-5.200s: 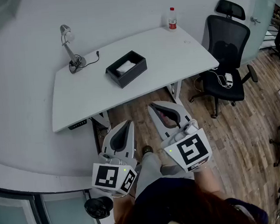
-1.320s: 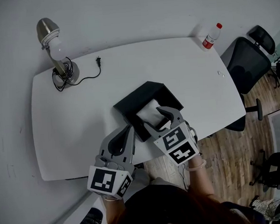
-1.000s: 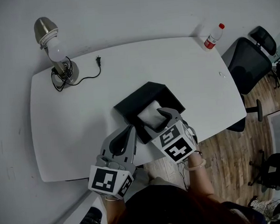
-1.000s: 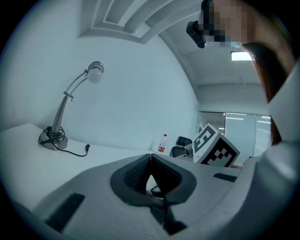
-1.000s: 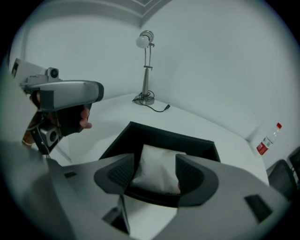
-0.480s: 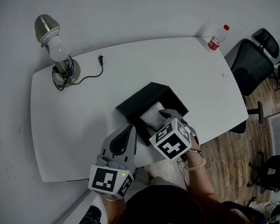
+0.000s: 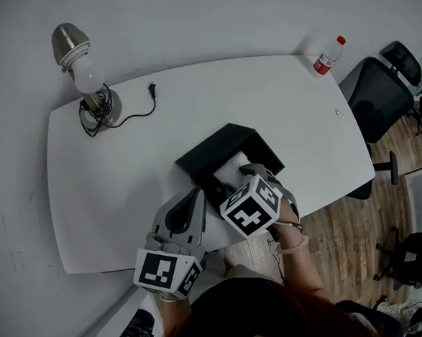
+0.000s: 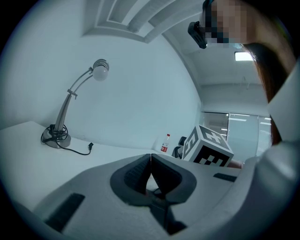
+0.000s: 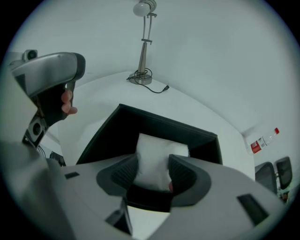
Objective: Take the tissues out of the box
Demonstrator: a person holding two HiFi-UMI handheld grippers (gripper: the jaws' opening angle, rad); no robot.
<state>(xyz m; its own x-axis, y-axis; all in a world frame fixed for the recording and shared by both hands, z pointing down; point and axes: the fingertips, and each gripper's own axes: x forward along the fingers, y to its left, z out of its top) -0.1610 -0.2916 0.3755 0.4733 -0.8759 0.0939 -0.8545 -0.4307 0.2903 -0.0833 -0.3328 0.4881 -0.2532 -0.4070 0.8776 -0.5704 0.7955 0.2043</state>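
Observation:
An open black box (image 7: pixel 229 135) stands on the white table (image 7: pixel 118 178) near its front edge. Inside lies a white tissue pack (image 7: pixel 230 171). My right gripper (image 7: pixel 249 176) reaches down into the box. In the right gripper view the tissue pack (image 9: pixel 156 151) sits between the jaws of that gripper (image 9: pixel 152 172); both pads touch its sides and pinch it as they close. The box wall (image 9: pixel 161 123) rises behind it. My left gripper (image 7: pixel 194 198) hovers at the table's front edge left of the box, and its jaws (image 8: pixel 150 169) are shut with nothing in them.
A desk lamp (image 7: pixel 81 69) with its cable and plug (image 7: pixel 150 90) stands at the table's far left. A plastic bottle (image 7: pixel 327 56) is at the far right corner. A black office chair (image 7: pixel 376 91) stands beyond the right edge on the wood floor.
The right gripper has tipped further down into the box and its jaws have closed in on the tissue pack. The left gripper has stayed in place.

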